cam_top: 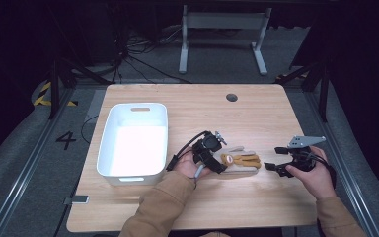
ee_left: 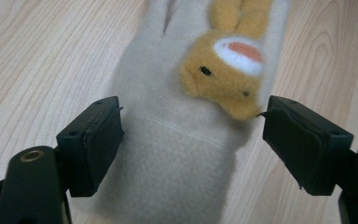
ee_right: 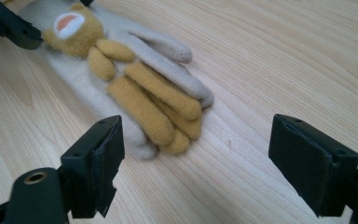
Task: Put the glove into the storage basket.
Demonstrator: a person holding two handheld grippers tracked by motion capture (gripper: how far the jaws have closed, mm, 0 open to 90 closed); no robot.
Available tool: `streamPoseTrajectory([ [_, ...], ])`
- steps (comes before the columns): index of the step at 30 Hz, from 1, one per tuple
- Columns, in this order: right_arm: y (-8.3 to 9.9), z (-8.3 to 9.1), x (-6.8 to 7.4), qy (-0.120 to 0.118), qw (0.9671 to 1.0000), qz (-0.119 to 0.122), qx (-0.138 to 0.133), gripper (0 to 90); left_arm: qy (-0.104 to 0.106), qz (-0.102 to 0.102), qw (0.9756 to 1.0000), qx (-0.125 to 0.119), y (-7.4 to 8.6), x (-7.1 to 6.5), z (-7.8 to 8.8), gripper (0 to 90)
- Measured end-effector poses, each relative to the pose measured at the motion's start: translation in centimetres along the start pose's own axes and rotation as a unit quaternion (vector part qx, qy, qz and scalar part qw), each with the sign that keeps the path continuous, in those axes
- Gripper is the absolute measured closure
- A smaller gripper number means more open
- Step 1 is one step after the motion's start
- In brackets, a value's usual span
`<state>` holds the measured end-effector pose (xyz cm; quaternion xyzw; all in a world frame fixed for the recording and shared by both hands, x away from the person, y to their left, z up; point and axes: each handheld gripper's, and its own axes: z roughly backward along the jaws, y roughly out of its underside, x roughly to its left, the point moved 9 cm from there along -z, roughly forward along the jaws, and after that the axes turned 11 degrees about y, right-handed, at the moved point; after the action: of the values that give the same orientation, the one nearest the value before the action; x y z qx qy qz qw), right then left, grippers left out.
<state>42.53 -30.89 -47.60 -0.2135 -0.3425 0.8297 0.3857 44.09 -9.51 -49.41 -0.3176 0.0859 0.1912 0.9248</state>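
a pale wooden table (cam_top: 256,123) stands in a dark room with grey floor and cables behind it. near its front edge lies a cream fleece glove with a mustard-yellow plush animal head and yellow fingers sewn on its back (cam_top: 239,160), flat, cuff toward the person's left, fingertips toward the right.

the left gripper (ee_left: 191,140) has its jaws apart, straddling the cuff end of the glove (ee_left: 177,154) — one pad just beside each edge, the animal's head just ahead of them. the right gripper (ee_right: 193,163) hangs just short of the glove's fingertips (ee_right: 168,112), jaws wide apart with bare wood between them; in the high view it sits to the right of the glove (cam_top: 276,165), near but not touching.

to grip well, i'd judge the left jaws should drop until the pads touch the wood, then close across the cuff below the plush head, so that the fleece bunches between them rather than slipping out. a white rectangular plastic bin with a handle slot (cam_top: 109,148) waits to the left, well within a short carry.
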Motion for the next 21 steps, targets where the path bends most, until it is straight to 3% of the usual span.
streamPoseTrajectory([
  [10,0.0,0.0,-0.1,-0.001,1.0,-0.001,-0.004,19.2,-0.006,-0.004,0.9999,-0.009,-0.6,0.4,-1.3,15.5],
  [21,0.2,-0.2,0.3,-0.013,0.9999,-0.001,-0.001,21.0,-0.002,-0.007,0.9999,0.012,-0.1,0.7,-2.8,14.0],
])
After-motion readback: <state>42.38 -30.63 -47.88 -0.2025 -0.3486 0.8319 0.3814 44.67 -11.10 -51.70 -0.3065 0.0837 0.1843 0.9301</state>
